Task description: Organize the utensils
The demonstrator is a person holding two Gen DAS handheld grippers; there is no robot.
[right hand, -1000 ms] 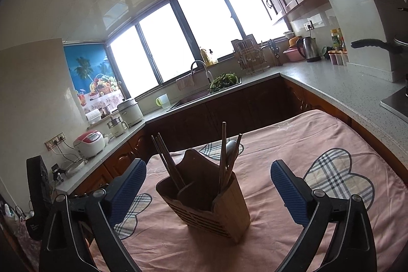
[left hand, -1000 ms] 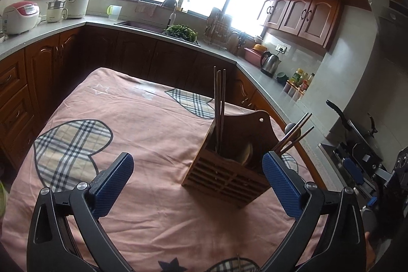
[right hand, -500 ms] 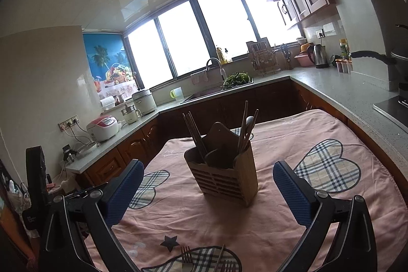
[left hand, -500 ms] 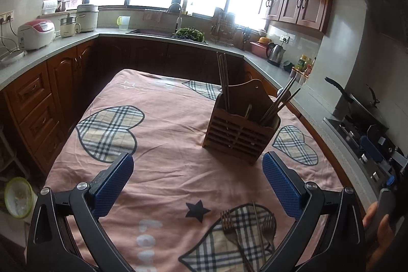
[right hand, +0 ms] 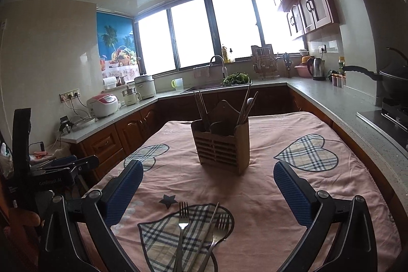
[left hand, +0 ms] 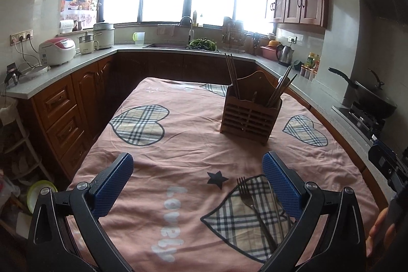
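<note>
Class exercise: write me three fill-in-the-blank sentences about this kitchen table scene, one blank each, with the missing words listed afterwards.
1. The loose forks lie on a plaid ____ printed on the pink cloth.
2. The chopsticks stand in a slatted ____ holder.
3. Both the left gripper and the right gripper have their jaws ____.

Missing words: heart; wooden; open

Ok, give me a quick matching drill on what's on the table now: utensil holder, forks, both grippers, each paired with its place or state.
Things:
1. wooden utensil holder
2. two forks
3. chopsticks
4. left gripper and right gripper

Places/states:
A. open, empty
B. standing in the holder
C. lying on a plaid heart of the pink tablecloth
D. upright mid-table

Pairs: 1-D, 2-C, 3-B, 4-A
</note>
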